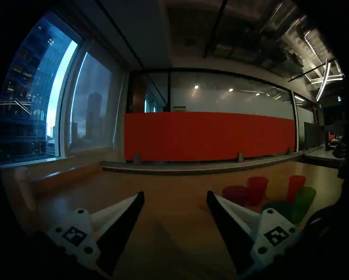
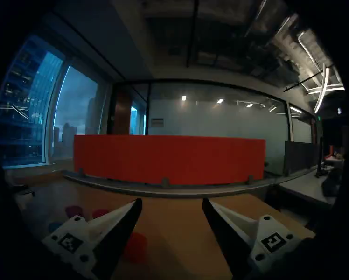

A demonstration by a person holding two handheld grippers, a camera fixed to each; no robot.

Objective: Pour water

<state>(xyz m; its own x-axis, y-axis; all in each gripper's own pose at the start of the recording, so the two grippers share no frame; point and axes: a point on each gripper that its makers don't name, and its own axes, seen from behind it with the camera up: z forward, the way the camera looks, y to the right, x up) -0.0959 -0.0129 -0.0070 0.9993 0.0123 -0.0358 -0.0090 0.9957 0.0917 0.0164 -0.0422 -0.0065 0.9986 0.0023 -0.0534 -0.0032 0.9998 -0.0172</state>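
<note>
Left tongs (image 1: 174,193): spread wide with nothing between them, above the wooden desk (image 1: 174,224).
Right tongs (image 2: 171,200): also wide apart, gripping nothing.
Cups, left gripper view: six, clustered on the desk to the right of the tongs. There is a dark red cup (image 1: 235,193), two red, a yellow cup (image 1: 276,186), a green cup (image 1: 304,203) and a blue cup (image 1: 278,207).
Cups, right gripper view: four on the desk at left. One red cup (image 2: 136,247) is partly hidden by the left finger.
Hard to tell: what the pale upright object (image 1: 23,186) at far left is, and whether any cup holds water.
Cut off: the blue cup's base, behind the right finger.
</note>
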